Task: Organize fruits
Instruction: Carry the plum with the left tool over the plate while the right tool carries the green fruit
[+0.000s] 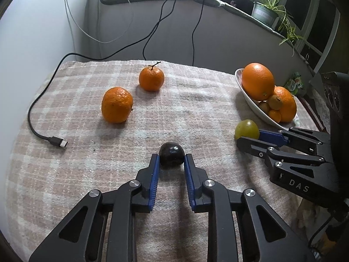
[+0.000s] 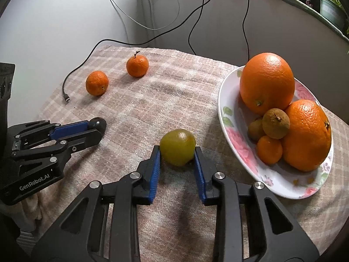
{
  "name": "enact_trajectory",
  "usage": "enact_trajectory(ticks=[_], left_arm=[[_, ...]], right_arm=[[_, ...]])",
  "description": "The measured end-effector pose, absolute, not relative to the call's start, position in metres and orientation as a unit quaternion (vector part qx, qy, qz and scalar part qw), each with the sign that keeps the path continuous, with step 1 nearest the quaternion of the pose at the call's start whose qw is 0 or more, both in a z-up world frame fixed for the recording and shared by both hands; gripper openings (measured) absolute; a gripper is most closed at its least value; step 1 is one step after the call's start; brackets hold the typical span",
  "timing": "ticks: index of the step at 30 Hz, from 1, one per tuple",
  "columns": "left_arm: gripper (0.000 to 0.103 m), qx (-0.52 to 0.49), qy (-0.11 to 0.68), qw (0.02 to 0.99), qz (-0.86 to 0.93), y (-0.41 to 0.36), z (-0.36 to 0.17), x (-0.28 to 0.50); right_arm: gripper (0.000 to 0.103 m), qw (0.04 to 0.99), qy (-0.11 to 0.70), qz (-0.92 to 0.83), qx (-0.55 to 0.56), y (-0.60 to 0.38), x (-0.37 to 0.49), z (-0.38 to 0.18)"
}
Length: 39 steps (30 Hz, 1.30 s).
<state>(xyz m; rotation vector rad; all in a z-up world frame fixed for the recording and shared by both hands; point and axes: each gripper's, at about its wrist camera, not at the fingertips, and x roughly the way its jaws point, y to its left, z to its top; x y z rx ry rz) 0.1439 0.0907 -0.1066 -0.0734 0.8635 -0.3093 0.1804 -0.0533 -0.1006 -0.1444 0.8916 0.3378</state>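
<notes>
A small dark round fruit (image 1: 171, 156) lies on the checked cloth, and my left gripper (image 1: 171, 158) is shut on it, blue pads against both its sides. A green round fruit (image 2: 177, 147) sits just left of the flowered plate (image 2: 220, 104), with my right gripper (image 2: 177, 152) shut on it. The right gripper (image 1: 246, 135) also enters the left wrist view from the right, holding the green fruit (image 1: 247, 129). Two mandarins (image 1: 117, 104) (image 1: 151, 78) rest loose at the far left of the cloth. The plate holds two large oranges (image 2: 267, 83) and several small fruits.
A black USB cable (image 1: 59, 143) curls along the cloth's left side, and more cables hang down the wall behind. The cloth-covered table (image 2: 174, 91) ends near the wall at the back. A potted plant (image 1: 265, 14) stands on the ledge at the upper right.
</notes>
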Motion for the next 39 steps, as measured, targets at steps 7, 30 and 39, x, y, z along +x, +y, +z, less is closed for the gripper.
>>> enact_trajectory(ticks=[7,30,39], left_arm=[[0.021,-0.038,0.408,0.900,-0.148,0.089,-0.100,0.141],[0.021,-0.033,0.376,0.907,-0.188,0.034,-0.064,0.140],[0.021,-0.027,0.371,0.904,-0.210,-0.002,-0.059,0.146]], right_arm=[[0.029,0.886,0.425,0.177,-0.058,-0.057,0.176,-0.096],[0.029,0.909,0.373,0.187,-0.025,-0.129,0.153,-0.035],[0.029,0.920,0.358,0.160,-0.023,-0.170,0.163,-0.019]])
